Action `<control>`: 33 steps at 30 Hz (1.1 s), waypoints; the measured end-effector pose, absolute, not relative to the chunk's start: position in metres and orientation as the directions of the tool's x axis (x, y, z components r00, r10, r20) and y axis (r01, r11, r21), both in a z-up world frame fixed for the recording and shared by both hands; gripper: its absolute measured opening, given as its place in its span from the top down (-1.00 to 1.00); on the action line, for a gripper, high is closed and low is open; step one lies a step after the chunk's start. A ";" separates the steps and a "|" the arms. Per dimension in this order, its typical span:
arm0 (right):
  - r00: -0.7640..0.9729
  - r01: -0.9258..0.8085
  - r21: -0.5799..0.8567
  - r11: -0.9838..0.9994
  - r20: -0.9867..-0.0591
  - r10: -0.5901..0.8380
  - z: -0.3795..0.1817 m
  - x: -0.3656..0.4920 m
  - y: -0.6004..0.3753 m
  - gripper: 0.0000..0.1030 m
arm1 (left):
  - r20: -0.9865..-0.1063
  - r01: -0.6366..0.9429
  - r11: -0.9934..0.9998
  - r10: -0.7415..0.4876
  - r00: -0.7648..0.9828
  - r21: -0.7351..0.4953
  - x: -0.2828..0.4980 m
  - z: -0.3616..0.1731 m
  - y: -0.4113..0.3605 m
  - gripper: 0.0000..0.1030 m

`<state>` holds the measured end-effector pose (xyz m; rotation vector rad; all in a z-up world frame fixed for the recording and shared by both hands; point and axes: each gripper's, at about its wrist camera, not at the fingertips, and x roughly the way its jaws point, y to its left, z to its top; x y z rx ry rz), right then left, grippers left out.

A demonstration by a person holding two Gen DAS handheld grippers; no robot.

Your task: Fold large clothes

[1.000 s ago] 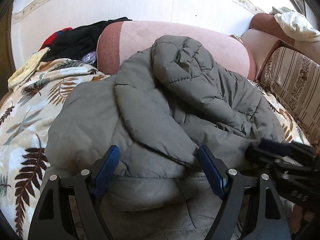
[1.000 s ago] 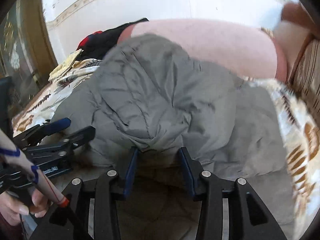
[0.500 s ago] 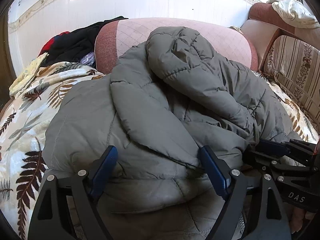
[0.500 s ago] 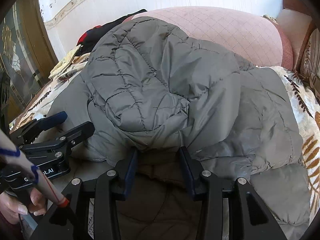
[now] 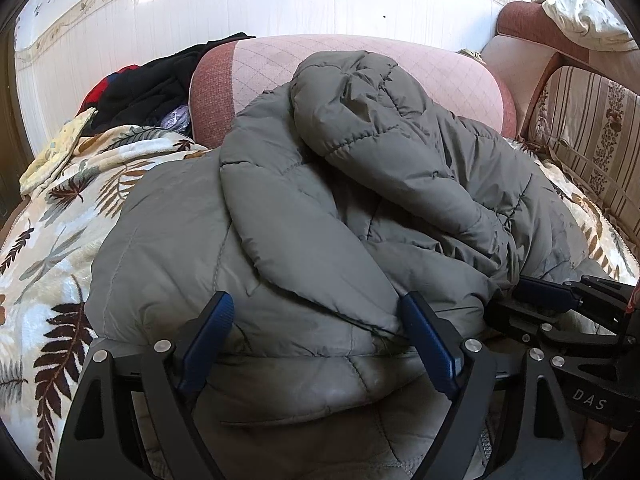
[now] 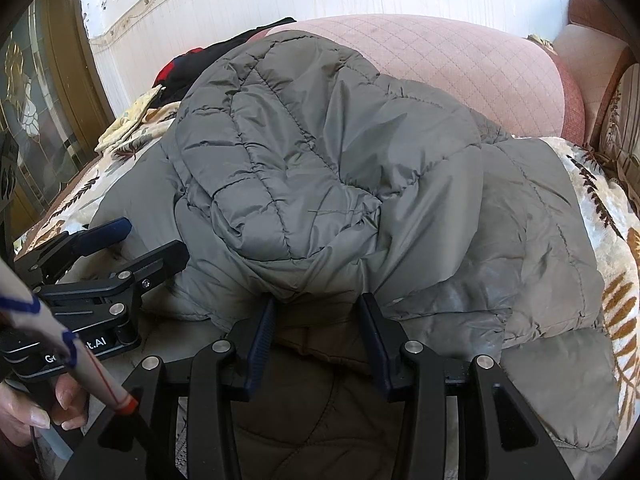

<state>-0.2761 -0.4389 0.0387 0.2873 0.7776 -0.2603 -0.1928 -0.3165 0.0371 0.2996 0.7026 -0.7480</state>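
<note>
Left gripper (image 5: pixel 318 320) jaws spread wide at the near edge of grey puffer jacket (image 5: pixel 320 208), clamping nothing. Right gripper (image 6: pixel 318 312) half open, fabric between fingers, grip unclear. Jacket lies bunched on leaf-print blanket (image 5: pixel 48 240), against pink sofa arm (image 5: pixel 440 76).

One grey quilted jacket (image 5: pixel 320 216) fills the middle, a single big heap. Two grippers in play: the left gripper (image 5: pixel 320 320), its two blue-padded fingers set wide, and the right gripper (image 6: pixel 318 312), two fingers as well, closer together. One pink cushion (image 5: pixel 440 76) at the back. One leaf-print blanket (image 5: pixel 52 232) underneath. One dark pile of clothes (image 5: pixel 160 80) at the far left, count inside it unclear. One white cloth (image 5: pixel 584 12) up on the sofa back.
</note>
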 end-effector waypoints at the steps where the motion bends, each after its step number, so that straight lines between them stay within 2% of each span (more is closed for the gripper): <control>1: 0.685 0.334 0.159 0.929 -0.719 -0.123 0.038 -0.276 -0.439 0.10 | -0.678 0.709 0.705 -0.518 0.522 0.007 -0.193 0.037 -0.316 -0.67; 22: 0.693 0.331 0.182 0.926 -0.713 -0.107 0.036 -0.279 -0.441 0.07 | -0.677 0.709 0.705 -0.516 0.524 0.012 -0.193 0.037 -0.317 -0.69; 33: 0.699 0.314 0.179 0.932 -0.709 -0.099 0.049 -0.290 -0.443 -0.07 | -0.677 0.709 0.705 -0.516 0.525 0.012 -0.193 0.036 -0.317 -0.69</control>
